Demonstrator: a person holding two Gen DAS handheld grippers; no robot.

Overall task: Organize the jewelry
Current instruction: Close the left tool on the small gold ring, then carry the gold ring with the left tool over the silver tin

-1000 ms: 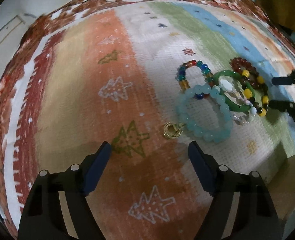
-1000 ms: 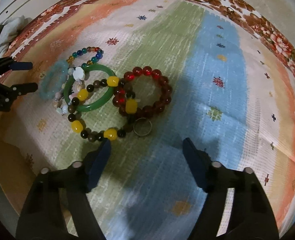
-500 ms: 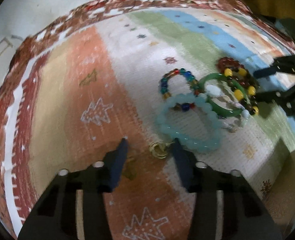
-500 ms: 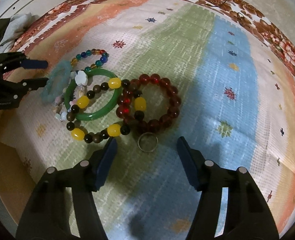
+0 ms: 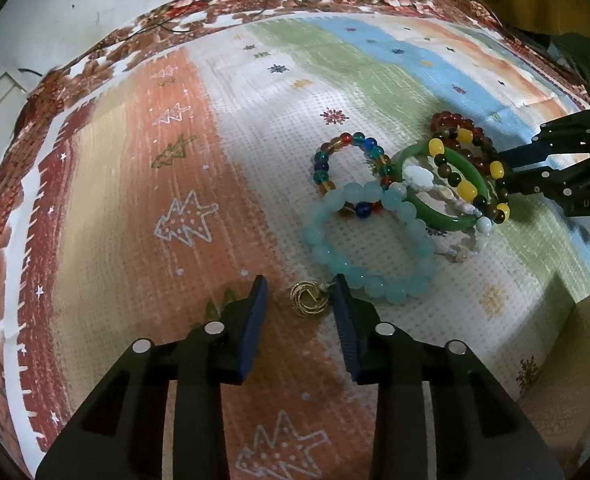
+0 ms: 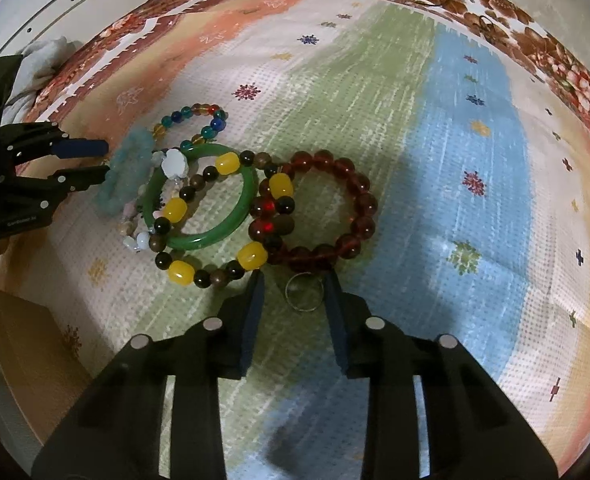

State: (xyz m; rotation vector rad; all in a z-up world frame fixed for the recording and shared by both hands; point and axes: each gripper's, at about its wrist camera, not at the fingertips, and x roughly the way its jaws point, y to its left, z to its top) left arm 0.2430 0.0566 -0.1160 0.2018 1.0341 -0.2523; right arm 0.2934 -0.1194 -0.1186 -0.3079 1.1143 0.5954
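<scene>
Right wrist: left hand-held gripper (image 6: 105, 162) lettering, possibly "GenRobot.ai".

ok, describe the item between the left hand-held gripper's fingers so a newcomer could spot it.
On the striped patterned cloth, find the cluster of beaded bracelets, then the pale aqua bead bracelet nearest the left hand-held gripper. Just beside it lies a small gold knot-shaped earring: metal, tiny, unbeaded.

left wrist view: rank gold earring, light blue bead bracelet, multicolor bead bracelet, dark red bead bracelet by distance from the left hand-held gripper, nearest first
From the left hand-held gripper:
1. Gold earring, between its fingers.
2. Light blue bead bracelet, just ahead, right.
3. Multicolor bead bracelet, farther ahead.
4. Dark red bead bracelet, far right.
</scene>
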